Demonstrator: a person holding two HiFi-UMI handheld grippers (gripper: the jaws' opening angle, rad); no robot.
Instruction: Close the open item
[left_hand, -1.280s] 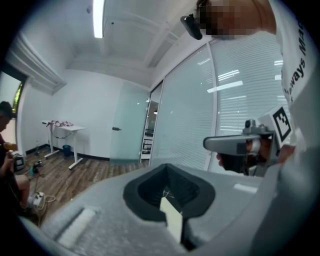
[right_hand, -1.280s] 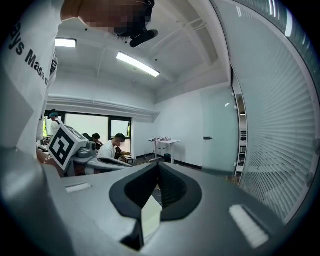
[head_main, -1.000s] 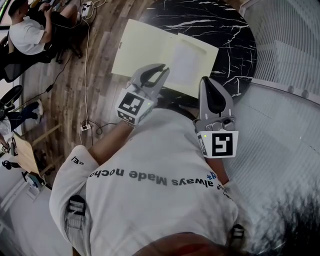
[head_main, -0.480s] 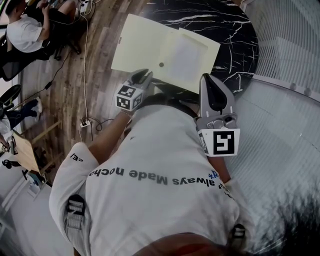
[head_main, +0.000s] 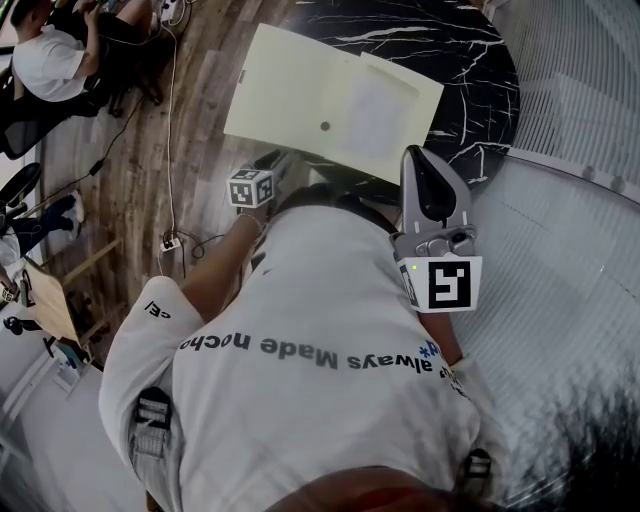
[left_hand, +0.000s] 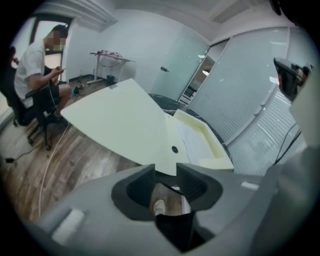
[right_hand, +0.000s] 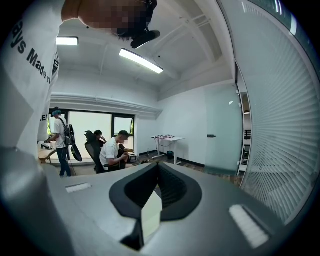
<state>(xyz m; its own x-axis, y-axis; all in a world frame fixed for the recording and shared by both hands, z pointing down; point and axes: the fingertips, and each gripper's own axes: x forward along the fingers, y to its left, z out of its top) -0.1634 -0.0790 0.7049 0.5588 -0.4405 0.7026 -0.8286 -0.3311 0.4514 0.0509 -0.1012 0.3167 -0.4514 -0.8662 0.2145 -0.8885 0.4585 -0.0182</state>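
Observation:
A pale yellow flat box lies open on the round black marble table (head_main: 455, 60). Its tray (head_main: 385, 120) rests on the table, and its lid (head_main: 285, 90) juts out over the wooden floor. A small dark stud (head_main: 325, 126) marks the lid. My left gripper (head_main: 272, 163) hangs low beside the table, under the lid's near edge. In the left gripper view the gripper (left_hand: 166, 170) is open, its jaws have just been opening, and the lid (left_hand: 120, 120) rises just beyond the tips without being pressed. My right gripper (head_main: 432, 170) is shut and hovers near the table's edge.
A person (head_main: 50, 60) sits on a chair at the far left. Cables (head_main: 170, 150) run across the wooden floor. White slatted blinds (head_main: 575, 110) close off the right side. My own white shirt fills the lower part of the head view.
My left gripper has dropped from above the box's near edge to below the lid beside the table. Its jaws stand wider apart. The right gripper has stayed put.

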